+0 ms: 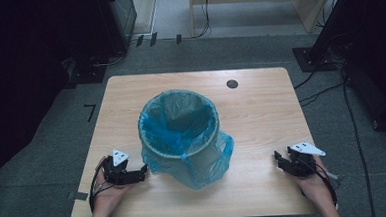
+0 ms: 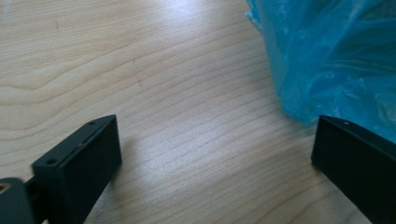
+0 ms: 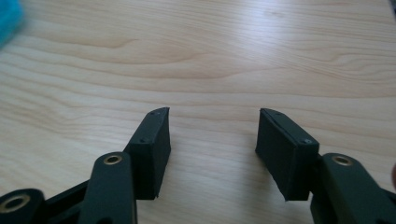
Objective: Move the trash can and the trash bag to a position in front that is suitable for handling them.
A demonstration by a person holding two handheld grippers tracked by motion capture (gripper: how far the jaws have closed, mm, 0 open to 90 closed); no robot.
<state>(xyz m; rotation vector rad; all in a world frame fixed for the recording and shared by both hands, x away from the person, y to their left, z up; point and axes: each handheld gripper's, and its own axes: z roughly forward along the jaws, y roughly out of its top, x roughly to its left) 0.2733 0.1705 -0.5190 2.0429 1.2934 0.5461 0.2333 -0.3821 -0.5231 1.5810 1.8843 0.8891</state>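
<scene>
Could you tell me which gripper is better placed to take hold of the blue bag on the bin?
The left gripper: its open jaws sit beside the bag. The right gripper stands apart.

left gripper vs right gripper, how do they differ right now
The left gripper sits right beside the blue bin bag, its tips almost at the plastic; the right gripper is well apart from the bag, over bare table. In its own view the left gripper's jaws stand wide, one jaw next to the bag; the right gripper's jaws stand narrower, only wood between them. Both are black, hand-held, low over the table, holding nothing.
</scene>
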